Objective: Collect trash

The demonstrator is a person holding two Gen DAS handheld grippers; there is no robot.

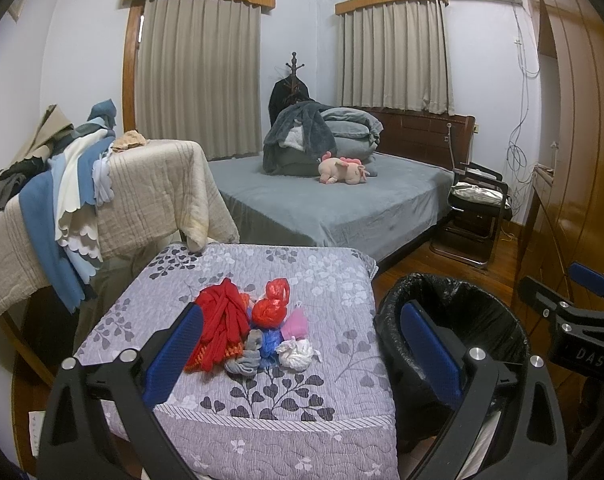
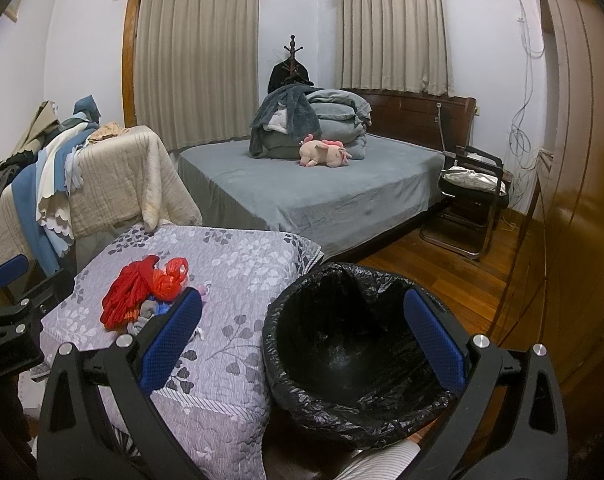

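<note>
The left gripper (image 1: pixel 302 354) is hanging over a table (image 1: pixel 342 280) with a purple flowered cover. Its two blue fingers (image 1: pixel 174 354) are spread wide apart and are holding nothing. Between them, on the cover, the trash (image 1: pixel 254 328) is sitting in a small pile. A red mesh bag (image 1: pixel 222 320) is lying on the left of the pile. A red plastic bag (image 1: pixel 272 304) is sitting at the back. A pink bit (image 1: pixel 295 325), a blue bit (image 1: pixel 269 342), a gray bit (image 1: pixel 248 354) and a white wad (image 1: pixel 296 354) are lying at the front, all touching each other.

The bin (image 2: pixel 354 360) is standing just beside the table, on its right. It is lined with a black bag and looks empty inside. The right gripper (image 2: pixel 302 344) is hanging over the bin. Its fingers (image 2: pixel 434 344) are spread wide too, with nothing in them. One finger is showing in front of the table edge and the other over the far side of the bin.

Behind the table, a bed (image 1: pixel 342 200) with a gray sheet is holding folded blankets (image 1: pixel 322 136) and a pink plush toy (image 1: pixel 342 170). A chair (image 1: pixel 478 200) is standing to the right of the bed on the wood floor (image 2: pixel 442 272). Clothes (image 1: pixel 70 200) are draped over a rack on the left.
</note>
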